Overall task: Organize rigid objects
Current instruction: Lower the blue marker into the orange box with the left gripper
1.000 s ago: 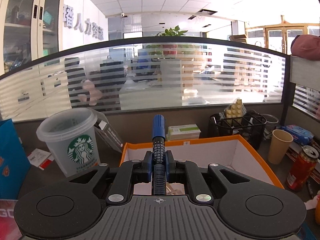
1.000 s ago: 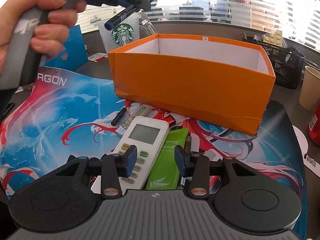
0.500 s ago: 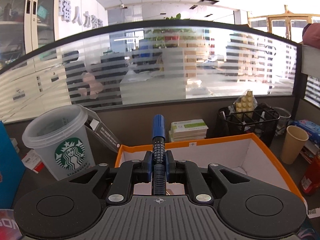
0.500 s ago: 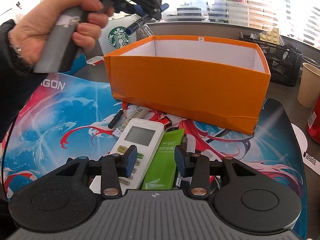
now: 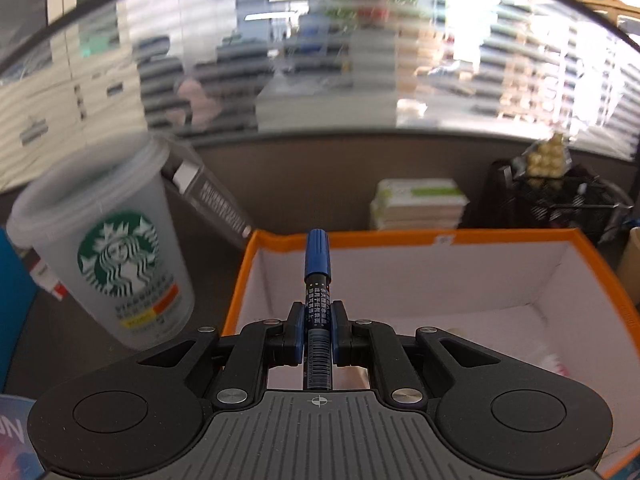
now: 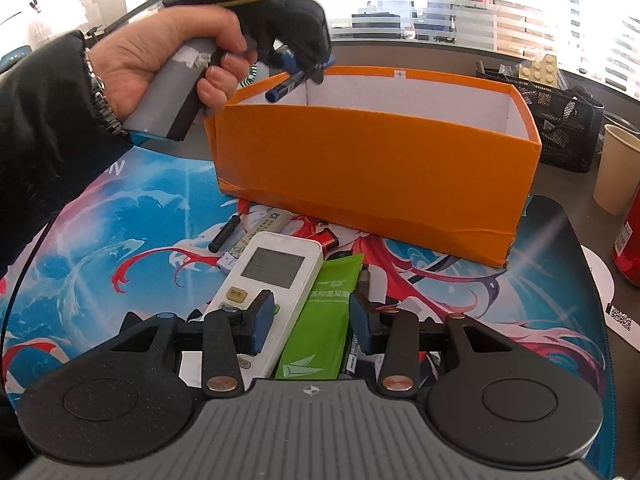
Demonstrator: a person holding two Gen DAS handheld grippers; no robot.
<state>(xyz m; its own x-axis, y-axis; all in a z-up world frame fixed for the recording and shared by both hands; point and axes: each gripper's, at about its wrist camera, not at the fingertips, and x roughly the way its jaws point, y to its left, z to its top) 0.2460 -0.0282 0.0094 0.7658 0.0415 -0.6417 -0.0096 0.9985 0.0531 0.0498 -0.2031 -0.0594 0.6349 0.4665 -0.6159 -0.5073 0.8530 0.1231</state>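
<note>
My left gripper (image 5: 317,322) is shut on a blue-capped marker (image 5: 317,276), held over the left end of the orange box (image 5: 404,238) with white inner walls. In the right wrist view the same left gripper (image 6: 306,70), in a person's hand (image 6: 168,52), points the marker (image 6: 286,86) down over the orange box (image 6: 372,160). My right gripper (image 6: 308,322) stands open low over the mat, with nothing pressed between its pads. Below it lie a white remote control (image 6: 272,280) and a green sachet (image 6: 328,312).
A Starbucks cup (image 5: 104,248) stands left of the box. A black mesh basket (image 5: 560,196) and stacked booklets (image 5: 418,204) sit behind it. On the printed mat (image 6: 120,240) lie a black pen (image 6: 224,234) and a red lighter (image 6: 328,238). A paper cup (image 6: 616,168) and red can (image 6: 632,236) stand at right.
The left gripper with the marker has moved right and down, from beside the cup to over the box's left end. The right gripper has stayed put.
</note>
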